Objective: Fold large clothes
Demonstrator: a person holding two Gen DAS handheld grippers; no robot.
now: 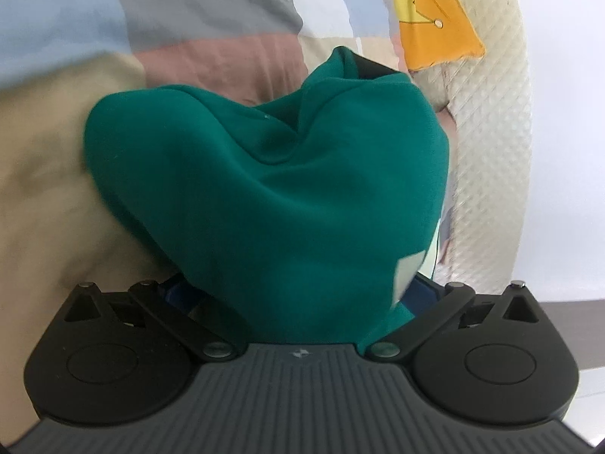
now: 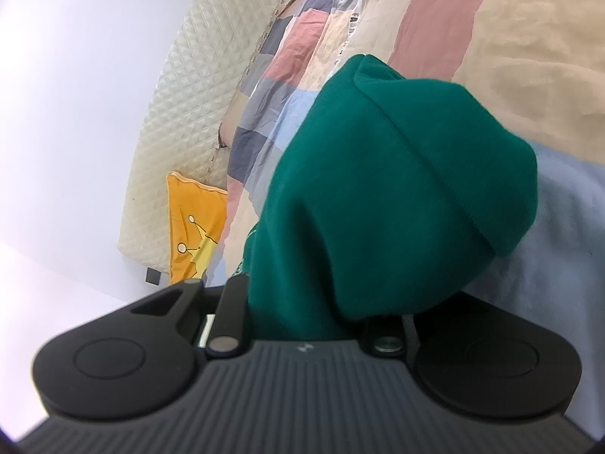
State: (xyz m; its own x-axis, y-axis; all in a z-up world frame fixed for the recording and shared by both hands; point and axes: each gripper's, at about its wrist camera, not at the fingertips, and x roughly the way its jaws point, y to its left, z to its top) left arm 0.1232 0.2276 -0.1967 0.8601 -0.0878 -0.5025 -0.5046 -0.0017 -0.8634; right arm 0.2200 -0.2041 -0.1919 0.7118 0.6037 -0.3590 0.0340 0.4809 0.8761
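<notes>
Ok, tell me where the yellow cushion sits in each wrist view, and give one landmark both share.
Left wrist view: yellow cushion at the top right, against the cream quilted headboard.
Right wrist view: yellow cushion at the lower left, below the cream quilted headboard.
Shared landmark: the green garment filling the centre of both.

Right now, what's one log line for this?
left gripper: open | right gripper: shut on green garment | under: patchwork bedding
</notes>
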